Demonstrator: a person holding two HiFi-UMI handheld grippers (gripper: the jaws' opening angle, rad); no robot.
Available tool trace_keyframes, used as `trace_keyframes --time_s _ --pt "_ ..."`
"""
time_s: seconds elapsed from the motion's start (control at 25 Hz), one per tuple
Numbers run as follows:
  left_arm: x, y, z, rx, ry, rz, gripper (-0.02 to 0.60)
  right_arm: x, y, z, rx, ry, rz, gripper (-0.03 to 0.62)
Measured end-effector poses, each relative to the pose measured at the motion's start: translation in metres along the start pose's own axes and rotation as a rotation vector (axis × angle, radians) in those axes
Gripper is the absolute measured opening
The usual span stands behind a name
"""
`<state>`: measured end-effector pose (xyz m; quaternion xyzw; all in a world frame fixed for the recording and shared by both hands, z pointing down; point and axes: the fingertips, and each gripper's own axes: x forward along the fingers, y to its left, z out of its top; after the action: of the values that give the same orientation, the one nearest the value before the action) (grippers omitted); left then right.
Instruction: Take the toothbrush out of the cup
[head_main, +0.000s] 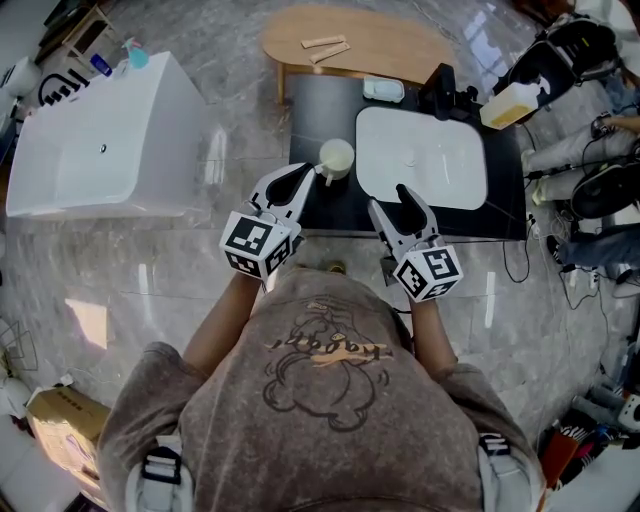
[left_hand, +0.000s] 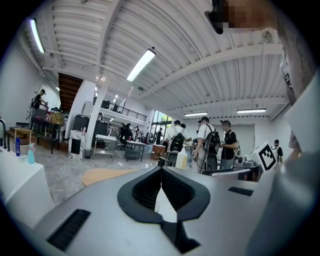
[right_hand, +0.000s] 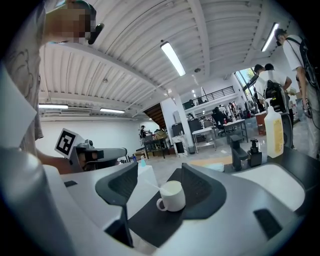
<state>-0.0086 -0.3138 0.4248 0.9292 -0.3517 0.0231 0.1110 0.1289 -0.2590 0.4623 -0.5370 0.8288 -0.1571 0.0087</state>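
A cream cup with a handle stands on the black counter, just left of the white basin. In the right gripper view the cup shows a thin pale toothbrush handle leaning out of it to the left. My right gripper is open at the basin's front left corner, with the cup some way ahead of its jaws and nothing touching the pads. My left gripper is shut, its tips meeting close beside the cup's handle. I cannot make out anything pinched in it.
A black tap, a soap dish and a yellowish bottle stand behind the basin. A white bathtub lies at the left and an oval wooden table beyond the counter. Several people stand in the hall.
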Motion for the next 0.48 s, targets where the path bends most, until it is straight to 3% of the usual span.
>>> trace_keyframes --time_s 0.24,0.48 --pt "-0.001 0.004 0.000 -0.008 -0.002 0.014 0.021 0.010 0.005 -0.008 -0.019 0.040 0.043 0.358" --pt "-0.003 0.008 -0.002 -0.022 -0.011 0.031 0.021 0.021 0.002 -0.023 -0.036 0.089 0.062 0.385"
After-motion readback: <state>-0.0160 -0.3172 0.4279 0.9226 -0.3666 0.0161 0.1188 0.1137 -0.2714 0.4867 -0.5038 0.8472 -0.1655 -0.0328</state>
